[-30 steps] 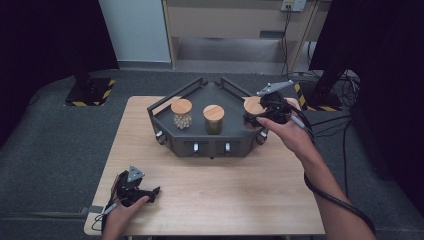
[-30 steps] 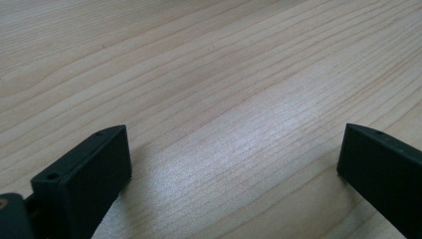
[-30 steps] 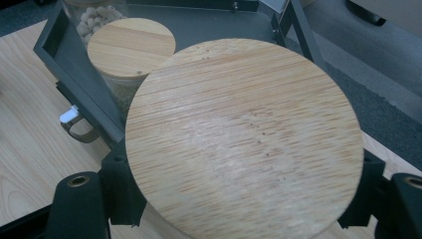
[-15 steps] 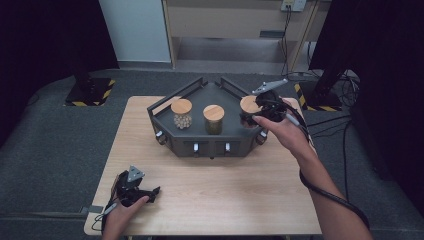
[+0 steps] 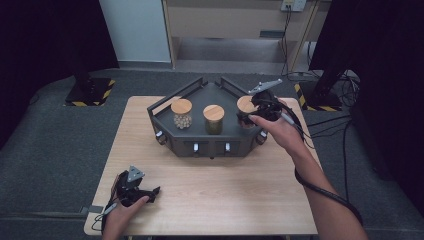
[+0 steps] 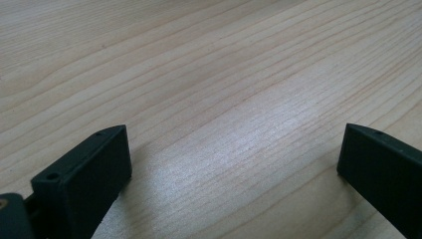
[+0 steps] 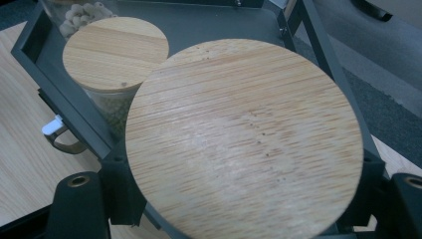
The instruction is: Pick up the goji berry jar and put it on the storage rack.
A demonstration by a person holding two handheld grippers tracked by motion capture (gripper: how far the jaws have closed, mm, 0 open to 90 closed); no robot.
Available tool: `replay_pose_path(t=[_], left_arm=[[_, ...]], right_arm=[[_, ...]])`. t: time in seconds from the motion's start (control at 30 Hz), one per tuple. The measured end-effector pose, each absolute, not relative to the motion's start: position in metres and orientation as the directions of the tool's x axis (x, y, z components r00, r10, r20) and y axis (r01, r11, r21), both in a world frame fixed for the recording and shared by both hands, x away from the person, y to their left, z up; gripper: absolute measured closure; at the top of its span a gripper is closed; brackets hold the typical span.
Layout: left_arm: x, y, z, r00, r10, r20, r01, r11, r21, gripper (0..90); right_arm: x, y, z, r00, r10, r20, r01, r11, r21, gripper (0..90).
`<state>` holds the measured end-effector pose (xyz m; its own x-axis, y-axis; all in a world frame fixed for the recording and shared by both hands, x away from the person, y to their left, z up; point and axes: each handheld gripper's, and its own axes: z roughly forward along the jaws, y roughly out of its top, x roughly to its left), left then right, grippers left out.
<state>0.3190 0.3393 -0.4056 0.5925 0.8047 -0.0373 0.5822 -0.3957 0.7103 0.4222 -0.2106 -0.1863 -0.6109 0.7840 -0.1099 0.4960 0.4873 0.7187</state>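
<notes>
A tray sits on the far half of the desk, toward its middle. In the tray stand 3 jars in a row: the left jar, the middle jar just right of it, and the right jar at the tray's right end. The right hand-held gripper is at the right jar, its jaws at either side of the lid. The left hand-held gripper lies on the desk's near left corner, well apart from the tray.

Black claws, grey three-cornered plates, trailing black cables
</notes>
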Motion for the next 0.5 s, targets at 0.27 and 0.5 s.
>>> replay_pose_path(t=[0.27,0.5], left_arm=[[0.319,0.339,-0.406,0.592,0.805,-0.038,0.582,-0.395,0.71,0.0],[0.319,0.339,-0.406,0.592,0.805,-0.037,0.582,-0.396,0.71,0.0]], right_arm=[[0.428,-0.209,-0.194,-0.604,0.791,-0.097,0.51,0.477,0.716,26.2],[0.432,-0.208,-0.2,-0.603,0.793,-0.088,0.516,0.472,0.714,26.2]])
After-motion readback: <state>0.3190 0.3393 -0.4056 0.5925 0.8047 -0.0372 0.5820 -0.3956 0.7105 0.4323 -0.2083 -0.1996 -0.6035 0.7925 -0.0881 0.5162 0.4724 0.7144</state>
